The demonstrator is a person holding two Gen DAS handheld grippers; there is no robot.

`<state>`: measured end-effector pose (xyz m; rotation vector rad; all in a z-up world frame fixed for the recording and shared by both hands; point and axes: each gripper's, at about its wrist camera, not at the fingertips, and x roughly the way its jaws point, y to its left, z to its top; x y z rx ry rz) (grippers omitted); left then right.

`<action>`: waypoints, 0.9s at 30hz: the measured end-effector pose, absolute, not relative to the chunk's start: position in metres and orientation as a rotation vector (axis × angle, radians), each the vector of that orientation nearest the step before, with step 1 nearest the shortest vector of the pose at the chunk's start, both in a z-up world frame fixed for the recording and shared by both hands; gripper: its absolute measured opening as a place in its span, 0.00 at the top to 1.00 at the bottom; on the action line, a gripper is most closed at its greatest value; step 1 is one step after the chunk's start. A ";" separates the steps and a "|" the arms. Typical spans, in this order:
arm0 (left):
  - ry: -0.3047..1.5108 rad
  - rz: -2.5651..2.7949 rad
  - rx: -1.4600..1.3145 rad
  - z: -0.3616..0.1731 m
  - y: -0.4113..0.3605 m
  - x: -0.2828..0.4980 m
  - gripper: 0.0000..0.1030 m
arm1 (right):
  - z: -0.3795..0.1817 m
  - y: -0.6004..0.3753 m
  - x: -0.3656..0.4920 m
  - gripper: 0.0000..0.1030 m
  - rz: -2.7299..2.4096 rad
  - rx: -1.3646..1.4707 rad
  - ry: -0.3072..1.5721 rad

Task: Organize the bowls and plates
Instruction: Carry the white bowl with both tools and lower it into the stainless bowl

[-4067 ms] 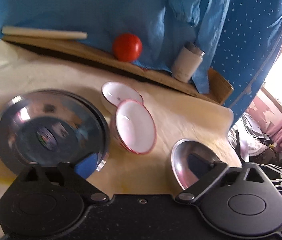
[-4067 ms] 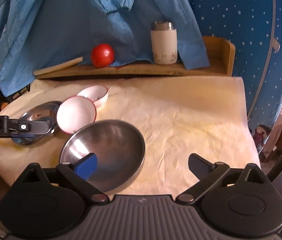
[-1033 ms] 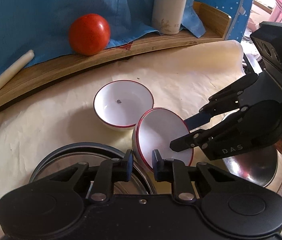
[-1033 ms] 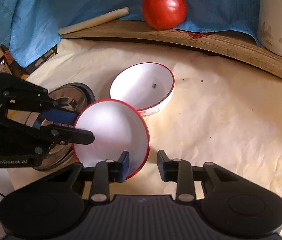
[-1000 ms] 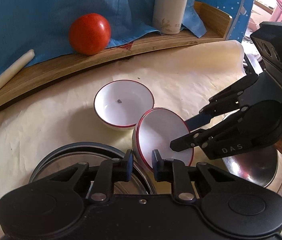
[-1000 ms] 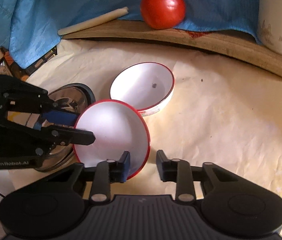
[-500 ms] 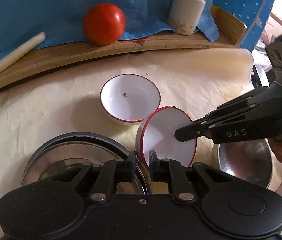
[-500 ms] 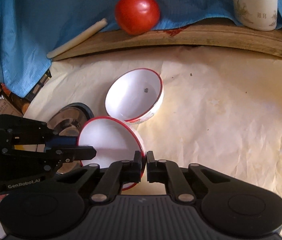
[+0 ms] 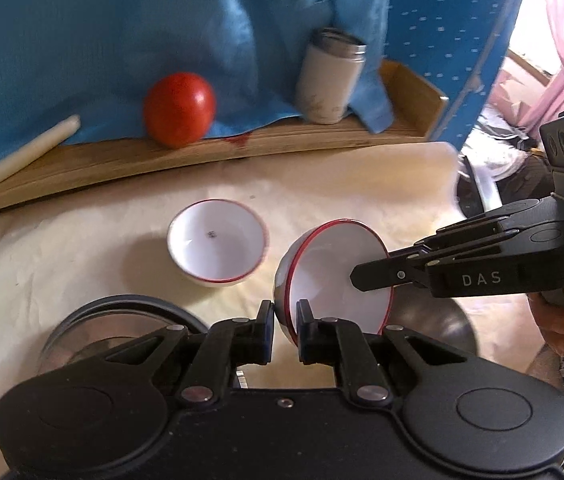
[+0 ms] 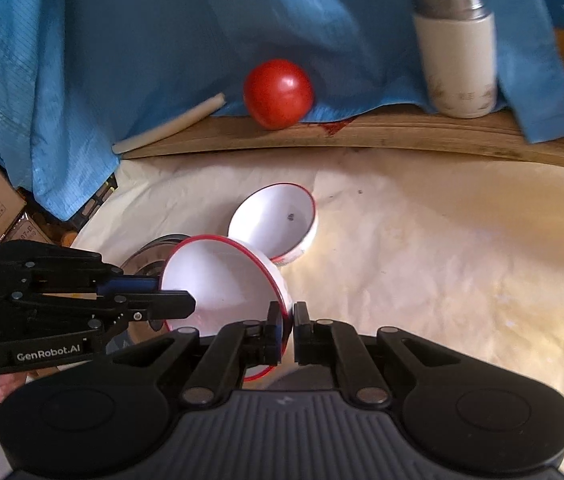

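A white bowl with a red rim (image 9: 338, 280) is held tilted on its side between both grippers. My left gripper (image 9: 284, 314) is shut on its near rim. From the right, my right gripper (image 9: 358, 278) is shut on the opposite rim. In the right wrist view the same bowl (image 10: 221, 280) sits in my right gripper (image 10: 286, 316), with the left gripper (image 10: 189, 303) at its left edge. A second matching bowl (image 9: 215, 244) stands upright on the cream cloth just behind. A steel plate (image 9: 121, 324) lies at the near left, and a steel bowl (image 9: 434, 320) lies under the right gripper.
On a wooden ledge (image 9: 241, 148) at the back are a red tomato (image 9: 179, 108), a white tumbler (image 9: 330, 76) and a pale roll (image 9: 17, 152), with blue cloth (image 9: 121, 20) hanging behind. The table's right edge (image 9: 458, 176) drops off near clutter. A hand (image 9: 554, 320) holds the right gripper.
Both grippers' jaws, slightly apart around the tilted bowl's rim a second ago, have shut on it. Both hands and the bowl have risen from the table.
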<state>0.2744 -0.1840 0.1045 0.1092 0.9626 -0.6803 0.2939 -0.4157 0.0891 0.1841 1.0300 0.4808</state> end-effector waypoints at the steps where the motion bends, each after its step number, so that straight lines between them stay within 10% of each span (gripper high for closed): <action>1: 0.959 -0.691 0.110 0.106 -0.187 0.271 0.89 | 0.092 -0.420 0.290 0.94 0.473 0.182 1.027; 27: 1.081 -0.807 0.182 0.071 -0.239 0.218 0.88 | 0.072 -0.462 0.224 0.94 0.365 0.148 1.137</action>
